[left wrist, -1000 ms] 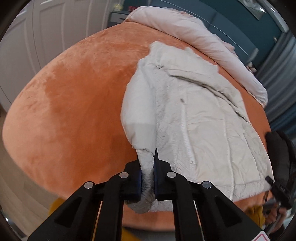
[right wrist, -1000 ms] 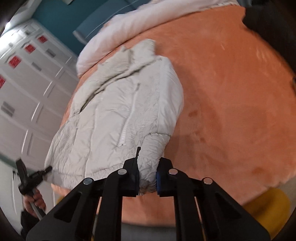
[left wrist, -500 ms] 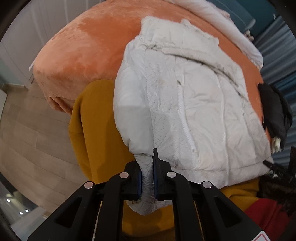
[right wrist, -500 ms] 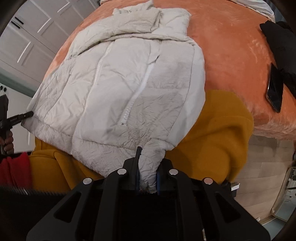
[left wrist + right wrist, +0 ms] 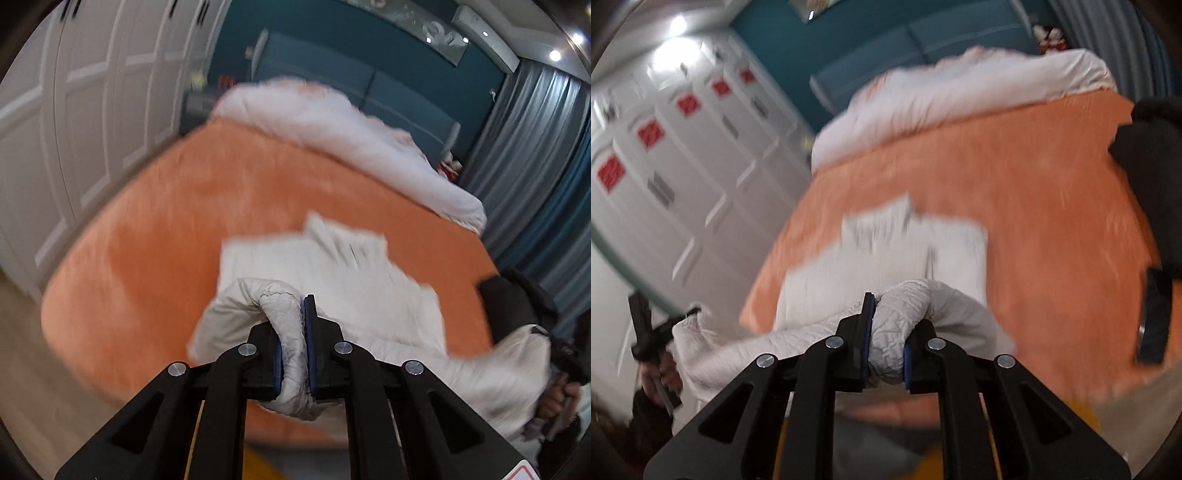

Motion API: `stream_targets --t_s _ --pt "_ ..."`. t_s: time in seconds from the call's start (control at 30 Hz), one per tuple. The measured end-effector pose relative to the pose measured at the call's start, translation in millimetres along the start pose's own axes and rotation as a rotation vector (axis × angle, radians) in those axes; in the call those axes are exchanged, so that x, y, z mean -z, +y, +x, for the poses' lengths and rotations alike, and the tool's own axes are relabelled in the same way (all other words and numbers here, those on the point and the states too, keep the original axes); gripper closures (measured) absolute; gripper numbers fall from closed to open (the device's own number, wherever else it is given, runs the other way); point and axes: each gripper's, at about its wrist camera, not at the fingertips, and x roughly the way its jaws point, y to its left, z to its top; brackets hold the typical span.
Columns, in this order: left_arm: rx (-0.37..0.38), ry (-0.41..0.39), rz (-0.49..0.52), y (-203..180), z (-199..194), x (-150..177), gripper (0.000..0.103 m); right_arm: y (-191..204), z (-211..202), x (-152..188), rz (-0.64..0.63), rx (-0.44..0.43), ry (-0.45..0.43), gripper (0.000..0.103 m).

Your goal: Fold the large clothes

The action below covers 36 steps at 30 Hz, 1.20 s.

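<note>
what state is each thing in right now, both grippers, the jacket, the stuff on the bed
left gripper: shut on white jacket's hem
right gripper: shut on white jacket's hem
white jacket: near edge lifted, far part on orange bed
white duvet: bunched at bed's far end
black garment: lying on bed

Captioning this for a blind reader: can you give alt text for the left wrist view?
The left hand-held gripper is shut on a bunched corner of a white puffer jacket, lifted above an orange bed. A white duvet lies beyond; the picture is motion-blurred.

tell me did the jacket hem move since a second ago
Yes. The jacket hem, pinched in both hand-held grippers, has lifted off the orange bed edge and now arches up toward the collar.
</note>
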Motion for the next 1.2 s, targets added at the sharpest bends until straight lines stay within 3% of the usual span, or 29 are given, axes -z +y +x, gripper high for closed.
stream_targets --t_s 0.1,0.27,0.37,0.63,0.87,1.0,1.07,1.1,1.13,1.17,1.2 --pt "-0.042 -0.037 -0.020 7 48 -30 0.091 -12 42 -33 0.072 -0.010 -0.061 0.090" --pt "-0.100 -0.006 -0.113 32 131 -54 0.084 -44 123 -64 0.173 0.005 -0.092 0.084" --pt "-0.119 0.059 -0.153 46 160 -61 0.083 -64 143 -67 0.276 -0.046 -0.115 0.080" --pt "-0.102 0.077 -0.072 32 137 -77 0.083 -77 139 -69 0.303 -0.105 -0.135 0.079" --pt "-0.149 0.067 0.045 7 110 -83 0.082 -82 120 -68 0.350 -0.162 -0.182 0.078" --pt "-0.100 0.061 0.024 12 87 -92 0.082 -74 100 -74 0.310 -0.192 -0.194 0.078" --pt "-0.046 0.075 -0.010 19 77 -98 0.082 -77 90 -78 0.328 -0.264 -0.187 0.074" --pt "-0.008 0.099 -0.025 26 75 -101 0.081 -80 90 -79 0.350 -0.309 -0.180 0.059" --pt "0.023 0.121 -0.030 33 74 -104 0.081 -88 90 -82 0.392 -0.408 -0.159 0.049" --pt "0.044 0.145 -0.035 39 75 -106 0.081 -95 89 -84 0.424 -0.430 -0.155 0.046" --pt "0.045 0.163 -0.036 43 76 -107 0.081 -97 85 -86 0.428 -0.390 -0.166 0.044"
